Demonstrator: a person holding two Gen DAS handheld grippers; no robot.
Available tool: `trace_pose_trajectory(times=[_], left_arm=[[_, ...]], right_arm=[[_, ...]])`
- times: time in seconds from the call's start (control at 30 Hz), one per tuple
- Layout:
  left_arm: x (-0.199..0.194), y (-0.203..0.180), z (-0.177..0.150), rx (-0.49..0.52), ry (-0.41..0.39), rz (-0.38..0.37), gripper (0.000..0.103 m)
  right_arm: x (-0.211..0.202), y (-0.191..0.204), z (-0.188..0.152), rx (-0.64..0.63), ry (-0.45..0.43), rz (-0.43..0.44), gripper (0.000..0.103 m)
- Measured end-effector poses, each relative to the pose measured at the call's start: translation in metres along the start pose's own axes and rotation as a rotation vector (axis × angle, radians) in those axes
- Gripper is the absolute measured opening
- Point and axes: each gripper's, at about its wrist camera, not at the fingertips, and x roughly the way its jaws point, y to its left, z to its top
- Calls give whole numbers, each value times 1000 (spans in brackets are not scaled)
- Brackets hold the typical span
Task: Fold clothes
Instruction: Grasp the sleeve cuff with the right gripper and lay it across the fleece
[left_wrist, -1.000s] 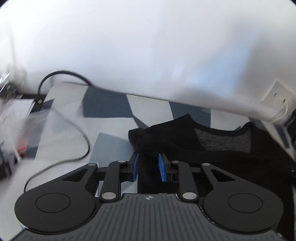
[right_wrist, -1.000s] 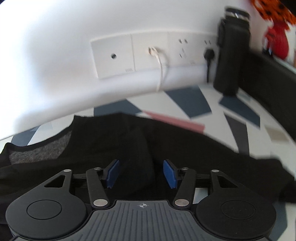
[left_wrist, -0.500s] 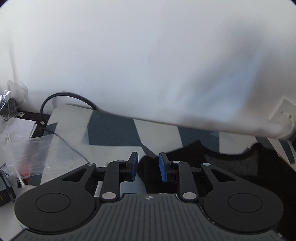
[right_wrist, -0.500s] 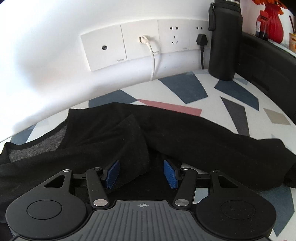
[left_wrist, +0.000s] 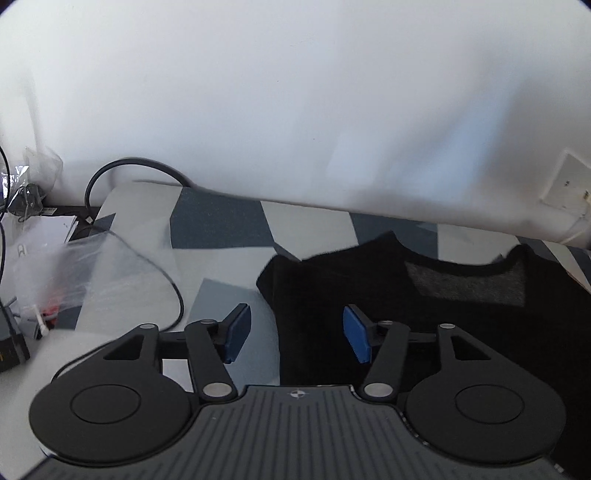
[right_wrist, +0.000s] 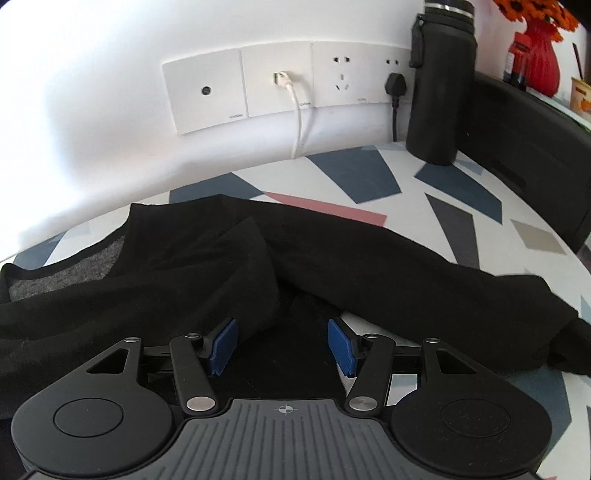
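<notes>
You are holding both the left hand-held gripper (left_wrist: 297, 338) and right hand-held gripper (right_wrist: 282, 345) spread wide, grasping nothing, over one black garment (right_wrist: 332, 254) lying on the table (right_wrist: 461, 206).

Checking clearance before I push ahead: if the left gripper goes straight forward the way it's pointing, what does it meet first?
Probably the black garment: its edge already lies between the left gripper's open fingers.

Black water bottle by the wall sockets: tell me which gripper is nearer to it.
Right. The right gripper hovers over the black garment, the black water bottle ahead to its right. The left gripper has no bottle in view.
</notes>
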Motion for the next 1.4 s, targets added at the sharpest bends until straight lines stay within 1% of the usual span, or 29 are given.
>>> trace_pose_trajectory(times=[0.1,0.2,0.23,0.27,0.33,0.43,0.47,0.5,0.53,0.57,0.6,0.63,0.7,0.8,0.87,0.9,0.93,1.0,1.13,1.23,1.27,1.3,1.4], left_arm=[[-26,-2,-25,13,18,-21,61],[-43,-9,-51,50,39,12,65],[-48,-11,-59,62,47,23,67],[-52,-13,-66,67,54,33,67],[-53,-13,-69,39,72,53,68],[-53,-13,-75,-4,99,83,69],[-53,-13,-77,-18,108,92,69],[-54,-14,-78,-30,112,102,69],[-59,-18,-77,-36,103,110,72],[-65,-23,-77,-38,89,123,75],[-71,-29,-77,-40,73,137,81],[-76,-36,-78,-42,56,139,88],[-86,-50,-79,-42,25,142,94],[-89,-74,-85,-4,6,126,100],[-82,-88,-92,39,41,140,100],[-79,-94,-95,55,57,145,100],[-77,-97,-98,61,68,144,100],[-74,-103,-104,61,85,151,100],[-69,-109,-113,73,126,197,101],[-66,-108,-118,44,148,198,101],[-66,-107,-119,29,145,197,101],[-66,-107,-120,17,143,196,101],[-66,-107,-122,4,138,194,103]], right_arm=[[-1,-5,-2,9,-2,4,51],[-3,-9,-5,17,-4,7,50],[-1,-9,-5,16,-5,11,48],[0,-9,-5,16,-2,18,44],[3,-9,-4,11,-6,19,23],[3,-13,-3,35,-8,0,15],[1,-16,-3,53,-8,-14,16],[-3,-20,-4,70,-15,-32,27],[-9,-25,-7,87,-34,-50,43],[-16,-32,-12,104,-58,-71,48],[-23,-39,-17,122,-81,-91,51],[-29,-46,-21,135,-94,-109,51],[-40,-64,-29,167,-104,-153,50],[-55,-92,-40,221,-118,-223,51],[-62,-112,-44,258,-135,-271,53],[-64,-123,-46,284,-138,-281,57],[-66,-134,-47,316,-138,-288,59],[-71,-151,-47,351,-152,-310,59],[-87,-161,-52,293,-221,-405,59],[-96,-165,-59,260,-261,-466,60],[-97,-168,-61,251,-265,-478,61],[-95,-172,-61,250,-251,-477,63],[-83,-188,-54,270,-205,-461,64]])
